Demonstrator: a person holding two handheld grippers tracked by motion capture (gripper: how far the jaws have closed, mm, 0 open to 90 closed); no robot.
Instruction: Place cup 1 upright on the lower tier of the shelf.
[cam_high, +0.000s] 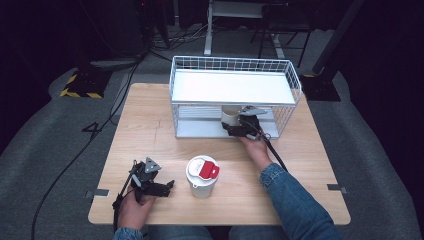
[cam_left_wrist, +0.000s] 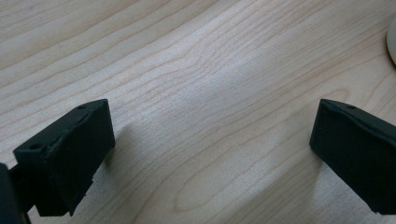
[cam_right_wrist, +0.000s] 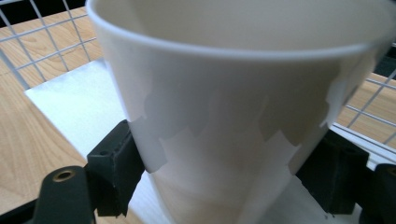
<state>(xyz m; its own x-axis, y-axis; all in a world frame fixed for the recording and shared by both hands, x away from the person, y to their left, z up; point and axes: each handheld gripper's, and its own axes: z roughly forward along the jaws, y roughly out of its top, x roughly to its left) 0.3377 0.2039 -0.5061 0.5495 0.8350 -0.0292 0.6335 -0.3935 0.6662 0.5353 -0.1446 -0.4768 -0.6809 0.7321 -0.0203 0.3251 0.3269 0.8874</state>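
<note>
The light wooden table (cam_high: 150, 125) carries a white wire rack (cam_high: 235, 97) toward its far edge, just right of centre. Nearer than the rack, well apart from it, a white container with a red-and-white lid (cam_high: 202, 176) stands upright on the bare wood. Left of that container, the left gripper (cam_high: 150, 181) rests on the table, close to the near edge.
</note>
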